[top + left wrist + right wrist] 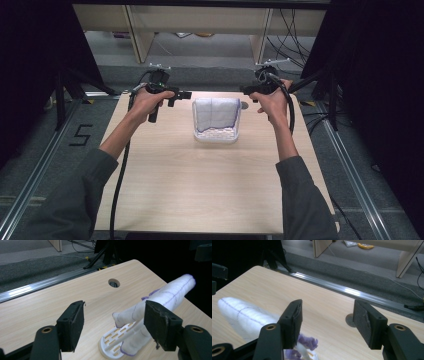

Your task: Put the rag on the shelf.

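Towel (216, 113), white with purple stitching, drapes over a white slotted rack (216, 135) near the table's (200, 195) far middle. Left gripper (184, 94) and right gripper (245, 90) flank it, jaws apart, holding nothing. Left gripper view reveals the rack's slots and a hole (114, 282) near the table's far edge; bare tabletop spreads nearside.

The rack (216, 136) stands on the far half of the table (200, 190), the towel (216, 114) draped on it; left gripper (186, 94) hangs left, right gripper (243, 90) right, hole (244, 105) just behind.
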The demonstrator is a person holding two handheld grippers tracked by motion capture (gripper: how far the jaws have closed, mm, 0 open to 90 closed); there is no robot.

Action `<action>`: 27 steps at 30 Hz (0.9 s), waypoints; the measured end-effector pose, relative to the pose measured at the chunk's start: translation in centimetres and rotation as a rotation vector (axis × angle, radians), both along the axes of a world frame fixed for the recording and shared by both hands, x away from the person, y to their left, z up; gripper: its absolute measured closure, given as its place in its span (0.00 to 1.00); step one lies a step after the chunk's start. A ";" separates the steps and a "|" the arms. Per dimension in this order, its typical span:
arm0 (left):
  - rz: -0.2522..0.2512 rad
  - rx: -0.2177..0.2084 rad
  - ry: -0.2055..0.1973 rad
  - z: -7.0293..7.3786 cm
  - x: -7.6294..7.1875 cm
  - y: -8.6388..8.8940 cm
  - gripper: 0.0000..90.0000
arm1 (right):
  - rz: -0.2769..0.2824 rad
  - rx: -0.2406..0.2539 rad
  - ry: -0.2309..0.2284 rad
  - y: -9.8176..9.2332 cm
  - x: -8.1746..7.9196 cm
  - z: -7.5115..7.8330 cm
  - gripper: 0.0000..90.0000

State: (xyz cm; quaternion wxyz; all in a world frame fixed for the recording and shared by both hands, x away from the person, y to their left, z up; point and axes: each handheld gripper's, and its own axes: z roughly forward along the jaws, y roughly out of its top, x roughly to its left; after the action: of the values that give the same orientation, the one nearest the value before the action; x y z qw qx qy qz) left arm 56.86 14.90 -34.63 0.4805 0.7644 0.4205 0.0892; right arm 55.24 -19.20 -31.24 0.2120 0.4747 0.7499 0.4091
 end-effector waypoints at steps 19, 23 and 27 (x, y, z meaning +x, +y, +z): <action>-0.122 -0.045 0.002 -1.6 -5.8 1.1 0.29 | 0.051 0.019 -0.008 -0.7 -3.5 0.2 0.39; -0.146 -0.050 -0.006 -2.1 -7.0 1.1 0.29 | 0.068 0.034 -0.002 -0.6 -4.6 0.2 0.38; -0.158 -0.066 -0.007 -2.7 -7.9 1.2 0.29 | 0.095 0.041 -0.017 -0.6 -5.4 -0.2 0.38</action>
State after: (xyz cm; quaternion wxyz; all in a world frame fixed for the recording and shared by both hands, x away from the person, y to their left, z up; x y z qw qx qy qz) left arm 48.92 16.14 -37.30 0.5124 0.7787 0.3599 0.0399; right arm 49.84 -19.77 -31.48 0.1889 0.4395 0.7612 0.4379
